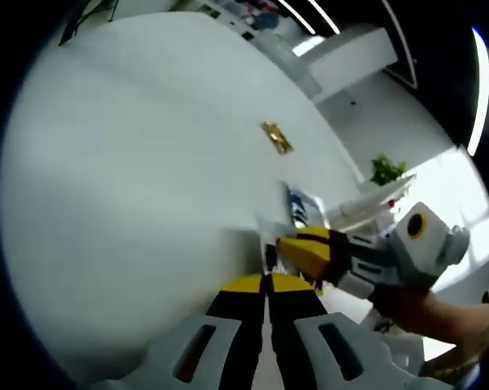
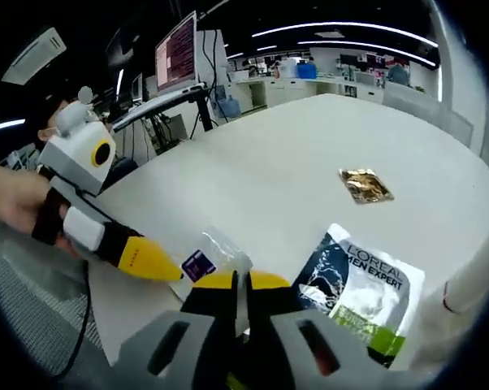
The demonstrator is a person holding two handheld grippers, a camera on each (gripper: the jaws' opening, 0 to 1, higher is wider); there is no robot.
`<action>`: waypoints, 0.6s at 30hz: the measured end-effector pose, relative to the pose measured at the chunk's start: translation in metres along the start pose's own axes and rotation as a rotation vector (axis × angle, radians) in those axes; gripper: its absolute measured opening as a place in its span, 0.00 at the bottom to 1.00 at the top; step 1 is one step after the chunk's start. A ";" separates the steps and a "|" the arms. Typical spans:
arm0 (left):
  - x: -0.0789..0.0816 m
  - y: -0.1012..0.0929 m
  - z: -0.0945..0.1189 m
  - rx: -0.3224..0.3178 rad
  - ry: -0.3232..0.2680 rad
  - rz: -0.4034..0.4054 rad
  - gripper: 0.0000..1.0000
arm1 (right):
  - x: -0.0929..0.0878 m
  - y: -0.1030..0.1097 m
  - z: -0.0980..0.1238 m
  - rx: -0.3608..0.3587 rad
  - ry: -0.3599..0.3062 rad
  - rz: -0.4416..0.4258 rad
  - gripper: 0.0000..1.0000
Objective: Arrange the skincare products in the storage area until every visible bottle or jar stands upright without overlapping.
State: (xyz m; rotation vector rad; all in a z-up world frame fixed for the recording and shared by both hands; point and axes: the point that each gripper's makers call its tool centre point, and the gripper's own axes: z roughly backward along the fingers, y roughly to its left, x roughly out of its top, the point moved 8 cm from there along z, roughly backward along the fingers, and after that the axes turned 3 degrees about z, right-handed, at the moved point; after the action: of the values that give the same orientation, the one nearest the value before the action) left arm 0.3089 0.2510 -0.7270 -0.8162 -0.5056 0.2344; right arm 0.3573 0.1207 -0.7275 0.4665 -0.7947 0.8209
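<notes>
A white table (image 2: 253, 162) is seen in the right gripper view, running from the lower left toward the upper right of the frame. On it, at right of centre, a small gold foil sachet (image 2: 365, 185) lies flat. At lower right a white, dark blue and green L'Oreal Men Expert pouch (image 2: 360, 294) lies flat as well; what it holds cannot be told. At lower centre a clear plastic packet with a purple label (image 2: 210, 258) is seen just above the right gripper (image 2: 238, 286), whose yellow-tipped jaws are drawn together on the packet's near edge. The left gripper (image 2: 165, 270) enters from the left of that frame, held by a hand (image 2: 13, 203), with its yellow tip touching the packet.

In the left gripper view, the left gripper (image 1: 266, 284) rises from the bottom centre with its jaws drawn together; whether anything is pinched between them cannot be told. The right gripper (image 1: 297, 248) comes in from the right, beside it. The gold sachet (image 1: 276, 136) is seen above centre on the table (image 1: 139, 162), and part of the pouch (image 1: 301, 207) at centre right. A green plant (image 1: 386, 170) is seen at right, while monitors (image 2: 176, 53) on desks are seen at the upper left of the right gripper view.
</notes>
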 end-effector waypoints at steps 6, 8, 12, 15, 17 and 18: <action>0.000 0.002 -0.002 0.047 0.036 -0.099 0.00 | -0.003 0.003 -0.003 -0.011 0.028 0.070 0.04; 0.000 0.001 -0.002 0.053 0.037 -0.127 0.00 | -0.002 0.003 -0.003 -0.015 0.026 0.086 0.03; 0.000 0.000 -0.003 0.066 0.051 -0.200 0.00 | -0.002 0.004 -0.004 -0.022 0.039 0.148 0.03; 0.001 -0.001 -0.001 0.074 0.061 -0.263 0.00 | 0.000 0.005 -0.004 -0.026 0.048 0.176 0.03; 0.002 -0.002 -0.001 0.082 0.072 -0.323 0.00 | 0.000 0.004 -0.004 -0.026 0.053 0.189 0.03; 0.002 -0.003 0.000 0.087 0.079 -0.364 0.01 | 0.000 0.004 -0.004 -0.026 0.053 0.191 0.03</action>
State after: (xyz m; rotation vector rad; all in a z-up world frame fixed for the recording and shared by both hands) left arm 0.3112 0.2499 -0.7245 -0.6331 -0.5556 -0.1104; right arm 0.3558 0.1260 -0.7295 0.3476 -0.8076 0.9945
